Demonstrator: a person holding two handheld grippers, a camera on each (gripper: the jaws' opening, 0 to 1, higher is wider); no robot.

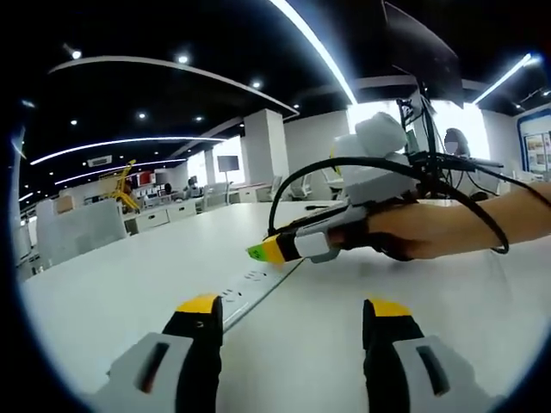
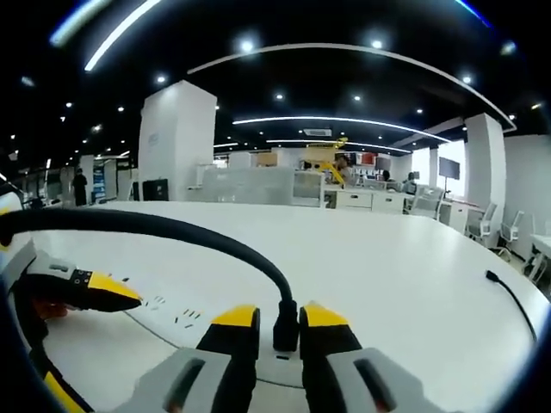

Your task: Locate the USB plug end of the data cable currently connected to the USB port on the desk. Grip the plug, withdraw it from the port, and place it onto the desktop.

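A black USB plug (image 2: 286, 331) stands upright in a white power strip (image 2: 164, 314) on the white desk. My right gripper (image 2: 280, 315) is shut on the plug, one jaw on each side. The plug's black cable (image 2: 172, 225) arcs up and away to the left. In the left gripper view, a hand holds the right gripper (image 1: 267, 250) with its tip down on the power strip (image 1: 254, 288), and the cable (image 1: 370, 159) loops above it. My left gripper (image 1: 293, 305) hovers open just short of the strip with nothing between its jaws. One of its fingertips (image 2: 99, 290) shows at the left.
The white desk (image 2: 387, 258) stretches wide around the strip. A loose black cable end (image 2: 504, 292) lies at its right side. A dark monitor on a stand (image 1: 422, 52) rises behind the hand. Office desks, chairs and pillars stand far behind.
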